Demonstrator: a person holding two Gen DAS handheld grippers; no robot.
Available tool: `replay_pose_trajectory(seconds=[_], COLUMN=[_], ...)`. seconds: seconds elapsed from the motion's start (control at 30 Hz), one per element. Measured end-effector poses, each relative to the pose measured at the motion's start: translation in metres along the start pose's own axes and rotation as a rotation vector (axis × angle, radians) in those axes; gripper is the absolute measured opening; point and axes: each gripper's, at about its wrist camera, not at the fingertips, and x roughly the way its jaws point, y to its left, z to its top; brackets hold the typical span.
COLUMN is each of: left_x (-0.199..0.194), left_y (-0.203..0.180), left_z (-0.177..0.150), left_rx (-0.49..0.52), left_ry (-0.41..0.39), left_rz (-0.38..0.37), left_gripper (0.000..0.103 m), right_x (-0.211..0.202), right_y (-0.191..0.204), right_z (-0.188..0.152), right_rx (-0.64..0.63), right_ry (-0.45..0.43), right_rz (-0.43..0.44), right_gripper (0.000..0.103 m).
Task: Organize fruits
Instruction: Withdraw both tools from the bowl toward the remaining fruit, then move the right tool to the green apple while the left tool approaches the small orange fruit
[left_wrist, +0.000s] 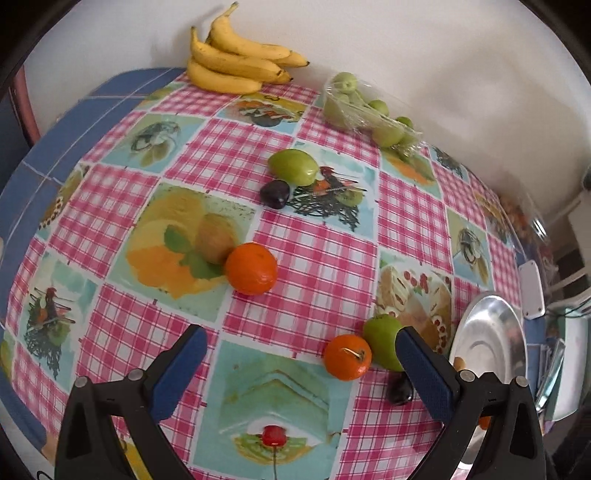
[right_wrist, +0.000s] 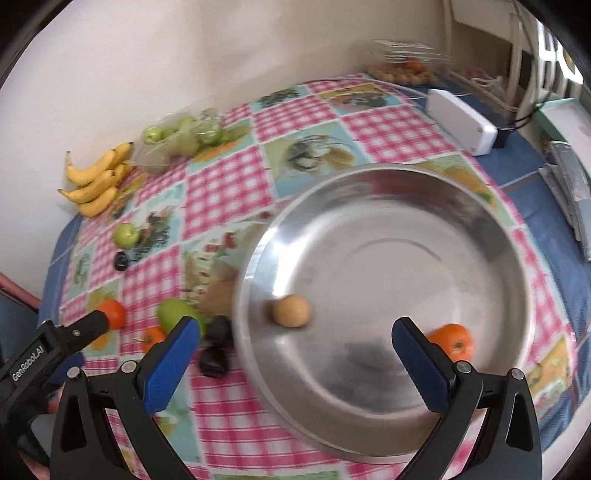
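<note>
Fingers of the right gripper (right_wrist: 295, 347) stand wide apart with nothing between them, hanging over the near part of the steel plate (right_wrist: 480, 236). Inside that plate lie a tan round fruit (right_wrist: 291, 311), toward its left side, and an orange (right_wrist: 452, 341) just behind the right blue pad (right_wrist: 421, 369). The right-wrist view is blurred, so finer detail on the plate cannot be read.

Left of the plate, the left gripper (left_wrist: 301, 365) is likewise spread wide and holds nothing, hovering above the chequered tablecloth (left_wrist: 325, 266). Just off the plate's left rim sit a green fruit (left_wrist: 382, 341) touching a small orange with a stem (left_wrist: 348, 357), and a dark plum (left_wrist: 399, 392) partly hidden by the left gripper's right finger. A second dark fruit (right_wrist: 213, 363) lies close to the plate's near-left edge.

Farther from the plate, a larger orange (left_wrist: 251, 268) rests alone. Beyond it, another green fruit (left_wrist: 293, 167) touches another dark plum (left_wrist: 275, 194). Farthest from the plate, against the wall, lie a bunch of bananas (left_wrist: 236, 59) and a clear bag of green fruits (left_wrist: 364, 110). Behind the plate stands a white box (right_wrist: 461, 122).
</note>
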Motion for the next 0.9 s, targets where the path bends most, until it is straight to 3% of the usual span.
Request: replay_pose_trajectory(seconds=[0.43,0.9], left_x=[-0.012,-0.022], left_y=[0.046,0.029], left_z=[0.019,0.028], left_rx=[-0.088,-0.04], left_ry=[-0.07,-0.124], left_rz=[0.002,0.001], left_gripper=[0.103,0.103], right_x=[0.018,0.038], right_y=[0.072,0.096], right_z=[-0.004,0.005], right_rx=[-0.137,-0.208], right_ry=[0.019,0.065], right_rz=[0.084,0.074], right_gripper=[0.103,0.1])
